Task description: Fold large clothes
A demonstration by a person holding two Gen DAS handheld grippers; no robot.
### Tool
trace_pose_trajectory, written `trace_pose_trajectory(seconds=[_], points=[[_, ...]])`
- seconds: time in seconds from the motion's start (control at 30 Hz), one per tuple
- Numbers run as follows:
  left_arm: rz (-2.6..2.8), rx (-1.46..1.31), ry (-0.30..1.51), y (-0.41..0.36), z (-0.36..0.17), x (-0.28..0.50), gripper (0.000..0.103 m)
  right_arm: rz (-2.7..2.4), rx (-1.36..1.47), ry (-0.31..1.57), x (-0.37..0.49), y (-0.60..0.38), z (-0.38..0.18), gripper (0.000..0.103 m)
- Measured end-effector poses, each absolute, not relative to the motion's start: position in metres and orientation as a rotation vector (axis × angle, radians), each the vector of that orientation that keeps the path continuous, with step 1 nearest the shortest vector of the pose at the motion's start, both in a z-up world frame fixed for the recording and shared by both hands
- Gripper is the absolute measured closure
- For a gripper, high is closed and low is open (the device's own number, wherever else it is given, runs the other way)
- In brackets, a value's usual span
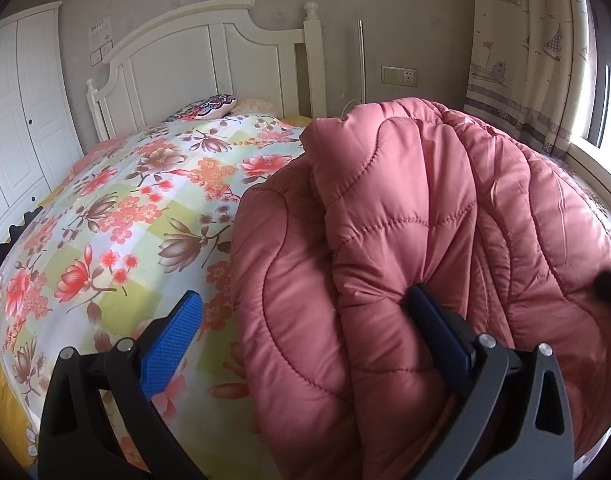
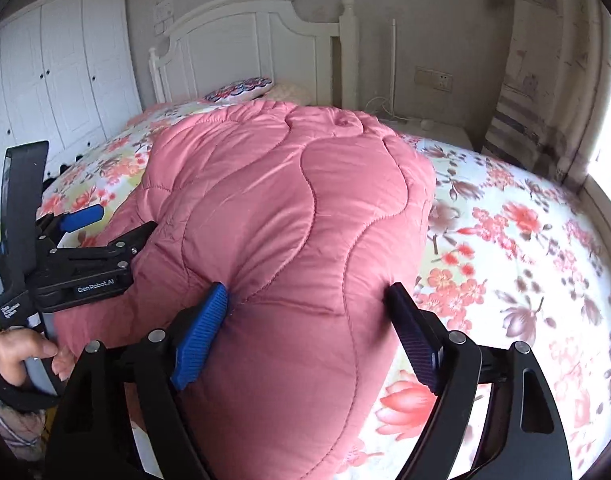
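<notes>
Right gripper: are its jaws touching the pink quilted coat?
Touching. The right wrist view shows the right gripper straddling the pink quilted coat, both blue pads denting the padded fabric.

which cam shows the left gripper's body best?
Right wrist view: the left gripper appears whole from the side, branded body and handle, with the hand holding it beside the pink quilted coat. The left wrist view shows only its own fingers.

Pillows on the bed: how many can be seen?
2. A patterned pillow lies by the headboard; a beige pillow lies just right of it. The coat may hide others.
</notes>
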State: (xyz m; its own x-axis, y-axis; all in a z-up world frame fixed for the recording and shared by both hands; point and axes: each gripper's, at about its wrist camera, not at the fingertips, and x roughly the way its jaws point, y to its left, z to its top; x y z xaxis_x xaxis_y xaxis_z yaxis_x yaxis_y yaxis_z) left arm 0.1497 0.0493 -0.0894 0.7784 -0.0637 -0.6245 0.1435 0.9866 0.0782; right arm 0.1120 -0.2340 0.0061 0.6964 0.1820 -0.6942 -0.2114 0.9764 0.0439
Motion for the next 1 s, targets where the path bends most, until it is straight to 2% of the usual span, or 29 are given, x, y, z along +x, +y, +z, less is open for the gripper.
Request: trace_pose_trajectory(seconds=[0.2,0.33,0.47,0.53,0.67,0.83,1.0], points=[[-0.118,0.111,0.667,0.051,-0.091,0.15,0.002,0.181,-0.072,0.675,0.163,-0.241,0.049,0.025],[-0.12,0.107,0.665,0.052,-0.09,0.15,0.002,0.181,-0.098,0.715,0.229,-0.237,0.055,0.025],[-0.125,0.094,0.662,0.053,-0.091,0.15,0.002,0.206,-0.107,0.901,0.285,-0.232,0.022,0.024],[-0.132,0.084,0.666,0.055,-0.091,0.151,0.002,0.202,-0.134,1.04,0.301,-0.225,-0.017,0.018],[-0.143,0.074,0.665,0.056,-0.093,0.152,0.002,0.238,-0.03,1.085,0.3,-0.24,-0.033,0.017],[-0.14,0.077,0.665,0.056,-0.093,0.152,0.002,0.213,-0.046,1.058,0.293,-0.236,-0.025,0.017],[-0.138,0.073,0.662,0.056,-0.093,0.151,0.002,0.231,-0.13,0.857,0.261,-0.215,0.032,0.017]])
